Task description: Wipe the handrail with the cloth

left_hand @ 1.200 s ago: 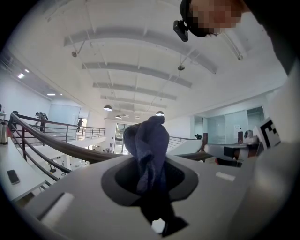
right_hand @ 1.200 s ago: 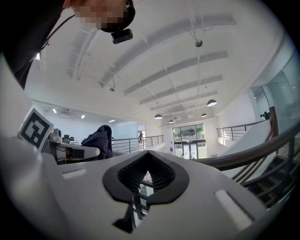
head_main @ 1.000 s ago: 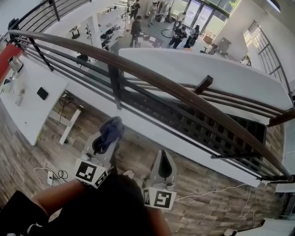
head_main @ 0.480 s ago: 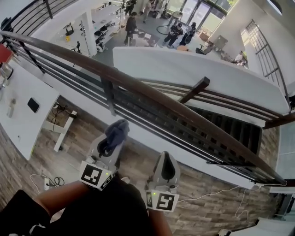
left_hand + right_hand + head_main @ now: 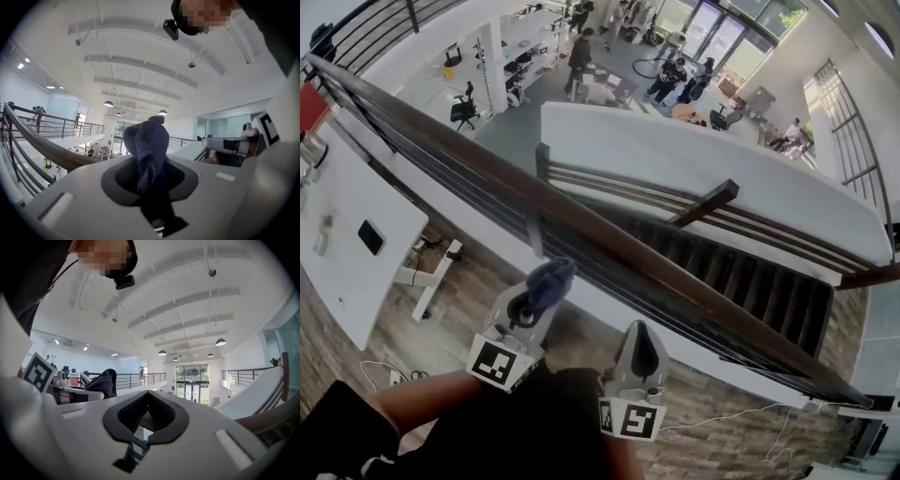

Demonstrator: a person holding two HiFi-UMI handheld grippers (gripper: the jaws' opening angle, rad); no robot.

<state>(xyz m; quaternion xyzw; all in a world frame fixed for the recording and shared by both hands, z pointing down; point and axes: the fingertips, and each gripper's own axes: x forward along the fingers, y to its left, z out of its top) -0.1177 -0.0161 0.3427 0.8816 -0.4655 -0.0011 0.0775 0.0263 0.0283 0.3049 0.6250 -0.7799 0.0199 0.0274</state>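
The left gripper (image 5: 536,300) has its fingers clamped on a bunched dark blue cloth (image 5: 550,279), close to the brown handrail (image 5: 675,291); whether they touch is unclear. Beside it, the right gripper (image 5: 639,349) has its fingers closed and empty.

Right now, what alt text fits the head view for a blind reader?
From above, the left gripper holds a bunched blue cloth near a dark handrail running diagonally across the view; the right gripper, beside it, is shut and empty. Beyond the rail lie a staircase and people on a lower floor.
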